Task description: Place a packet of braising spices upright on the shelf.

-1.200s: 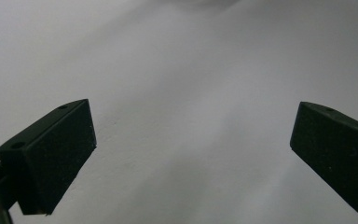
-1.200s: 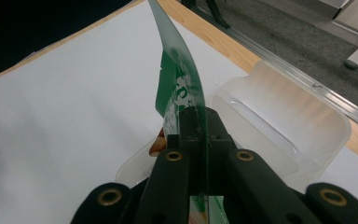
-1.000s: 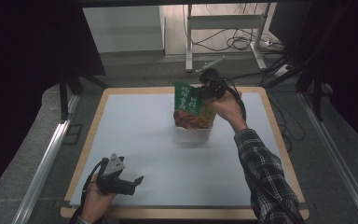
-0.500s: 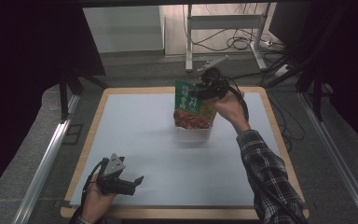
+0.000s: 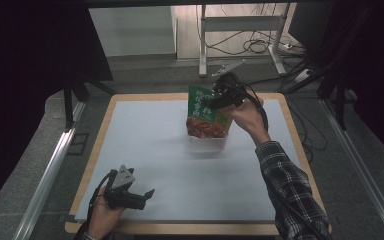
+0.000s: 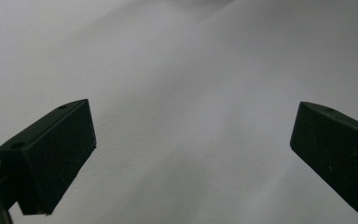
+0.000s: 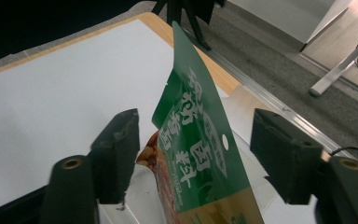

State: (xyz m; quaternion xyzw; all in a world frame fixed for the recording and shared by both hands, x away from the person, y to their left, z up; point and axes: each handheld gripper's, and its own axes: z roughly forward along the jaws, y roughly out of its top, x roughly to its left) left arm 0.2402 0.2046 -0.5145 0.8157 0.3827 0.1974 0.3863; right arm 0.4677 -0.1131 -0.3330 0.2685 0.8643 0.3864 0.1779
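A green snack pouch (image 5: 205,111) with white lettering stands upright in a white container (image 5: 208,143) at the back middle of the white table mat (image 5: 145,140). My right gripper (image 5: 219,98) is at the pouch's top edge. Its jaws have just been opening. In the right gripper view the pouch (image 7: 200,154) rises between the two parted pads without being pressed, so the right gripper (image 7: 193,140) is open. My left gripper (image 5: 146,199) rests at the front left of the mat. In its own view the left gripper (image 6: 191,149) is open over bare mat.
The mat lies on a board with a wooden rim (image 5: 300,150). Metal rails (image 5: 50,170) run along both sides of the table. Behind it a white frame (image 5: 240,25) and loose cables (image 5: 260,47) lie on the floor.
The right gripper's jaws have opened off the pouch's top, and the pouch stays standing in the container. The left gripper has not moved.
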